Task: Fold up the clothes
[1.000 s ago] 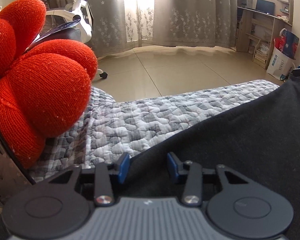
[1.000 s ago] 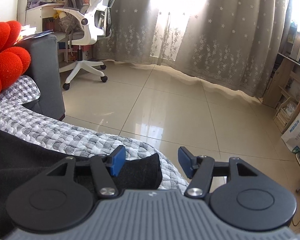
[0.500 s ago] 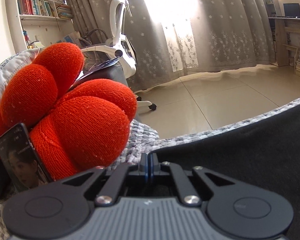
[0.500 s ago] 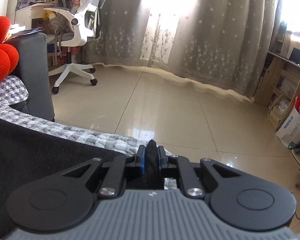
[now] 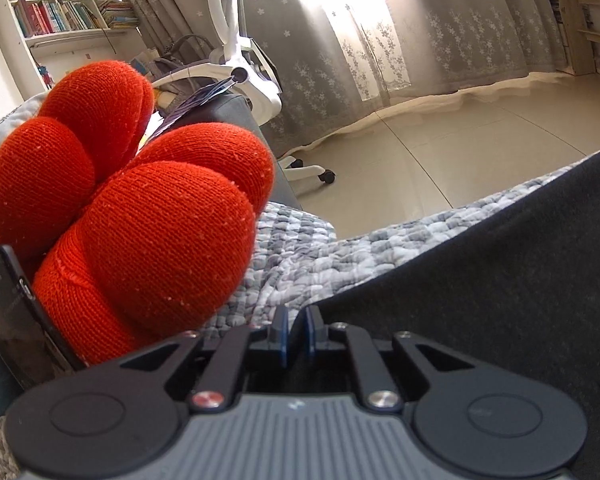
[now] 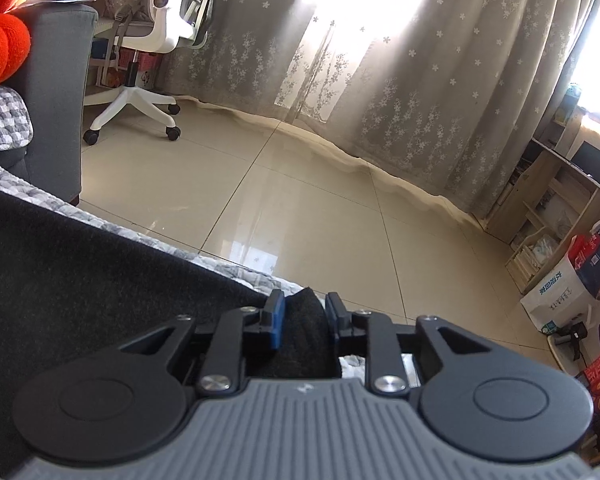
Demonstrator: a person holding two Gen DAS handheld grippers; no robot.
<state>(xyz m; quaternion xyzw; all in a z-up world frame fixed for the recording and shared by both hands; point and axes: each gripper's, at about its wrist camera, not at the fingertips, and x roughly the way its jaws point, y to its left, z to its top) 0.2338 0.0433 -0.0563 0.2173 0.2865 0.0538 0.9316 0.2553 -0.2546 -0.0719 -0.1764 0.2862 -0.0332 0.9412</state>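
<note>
The left gripper has its two blue pads almost together, with only a thin slit between them. The corner of the black garment sits right at the tips, so it looks pinched there, but the cloth inside the slit is too dark to see clearly. The right gripper is closed on a thick bunch of the black garment, and the cloth fills the gap between its pads.

The garment lies spread on a grey and white quilted cover. One long edge of it runs from the left gripper up to the right side of the left wrist view. In the right wrist view its far edge runs close to the edge of the cover, with a thin strip of quilt showing past it.

A big red knitted cushion sits just beside the left gripper, on its left, so that side is tight. A phone leans against the cushion. Past the cover there is a wide shiny tiled floor, open all the way to the curtains. A white office chair stands far off by the dark sofa arm
</note>
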